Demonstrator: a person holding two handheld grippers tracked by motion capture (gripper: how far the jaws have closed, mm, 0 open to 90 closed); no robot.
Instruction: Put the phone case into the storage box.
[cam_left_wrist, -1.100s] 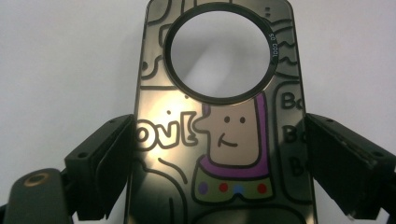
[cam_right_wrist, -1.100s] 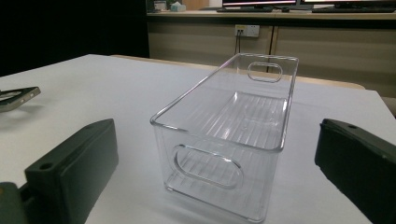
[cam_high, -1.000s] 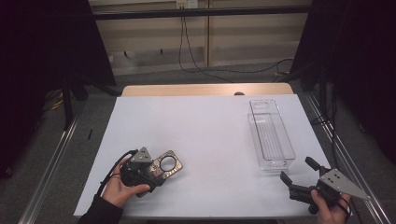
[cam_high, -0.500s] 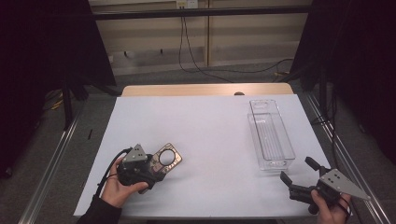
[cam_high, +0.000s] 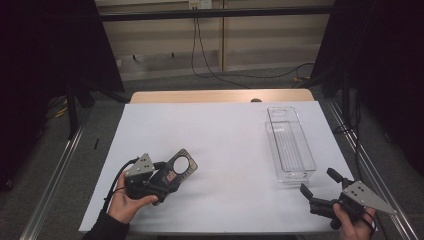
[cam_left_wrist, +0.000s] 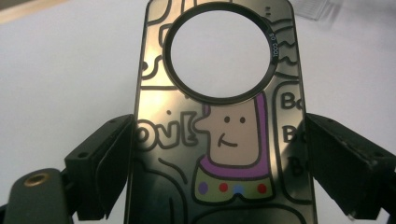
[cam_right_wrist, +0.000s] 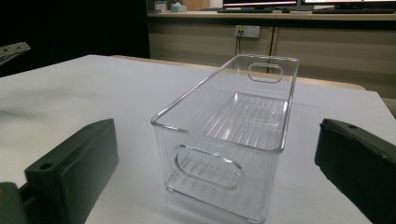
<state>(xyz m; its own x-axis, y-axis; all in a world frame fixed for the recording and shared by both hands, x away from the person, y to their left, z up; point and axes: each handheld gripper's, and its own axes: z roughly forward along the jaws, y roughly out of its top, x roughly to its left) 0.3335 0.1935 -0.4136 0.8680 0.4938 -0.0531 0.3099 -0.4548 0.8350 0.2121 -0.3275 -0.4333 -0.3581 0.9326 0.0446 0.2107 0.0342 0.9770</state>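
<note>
A flat dark phone case (cam_high: 181, 165) with a round hole and a cartoon figure drawn on it is held at the table's front left. My left gripper (cam_high: 172, 176) is shut on it. In the left gripper view the case (cam_left_wrist: 224, 140) stands between both jaws, which press on its long edges. A clear plastic bin (cam_high: 272, 145) lies lengthwise on the right side of the table, with nothing in it. My right gripper (cam_high: 318, 181) is open just in front of the bin's near end. In the right gripper view the bin (cam_right_wrist: 219, 135) stands between the spread jaws, a little ahead of them.
The white table top (cam_high: 230, 135) has a wooden strip (cam_high: 220, 96) along its far edge. Metal rails run down both sides of the table. Cables lie on the floor behind it.
My left gripper has raised the phone case slightly and shifted it a little away from the front edge. The right gripper has stayed where it was.
</note>
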